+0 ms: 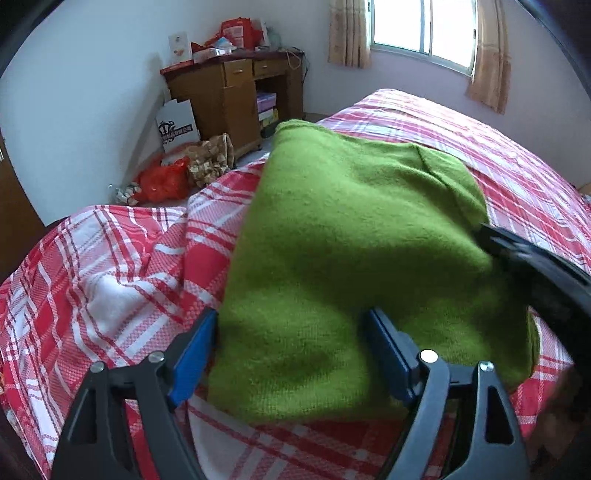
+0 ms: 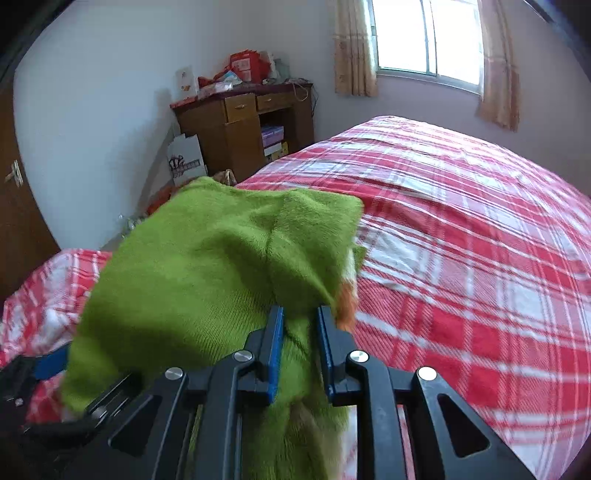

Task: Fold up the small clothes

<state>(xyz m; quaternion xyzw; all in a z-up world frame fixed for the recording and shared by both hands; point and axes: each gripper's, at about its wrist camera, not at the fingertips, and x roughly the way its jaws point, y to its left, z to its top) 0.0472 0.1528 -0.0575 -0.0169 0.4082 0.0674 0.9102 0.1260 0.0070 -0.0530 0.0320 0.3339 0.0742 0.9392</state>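
- Sweater [image 1: 343, 236], green knit, spread over the red-and-white plaid bedspread [image 1: 110, 295], near its foot-end corner, one side folded over on top.
- Left gripper [image 1: 291, 354] held wide apart above the near edge of the knit, blue pads [image 1: 192, 362] clear of the cloth on either side; nothing gripped.
- In the left wrist view, black body of the other tool visible at the right edge, over the sweater's right side.
- Right gripper [image 2: 300, 332] narrowed onto a bunched fold of the same sweater [image 2: 207, 273], cloth pinched between its blue pads [image 2: 276, 350] and hanging down below them.
- From that grip, green fabric lifted and draped leftward, blurred; a patch of orange and white trim [image 2: 347, 302] showing at the fold's right edge.
- Bedspread [image 2: 480, 258] bare to the right of the lifted cloth in the right wrist view.
- At the lower left of that view, a blue pad and black frame of the left tool beside the sweater's hanging edge.
- Beyond the bed: wooden desk [image 1: 229, 96] against the wall, cluttered on top with red packages [image 1: 240, 33]; white paper bag [image 1: 177, 125] leaning beside it; orange plastic bag [image 1: 166, 184] on the floor.
- Window [image 1: 424, 26] with beige curtains [image 1: 347, 33] on the far wall.
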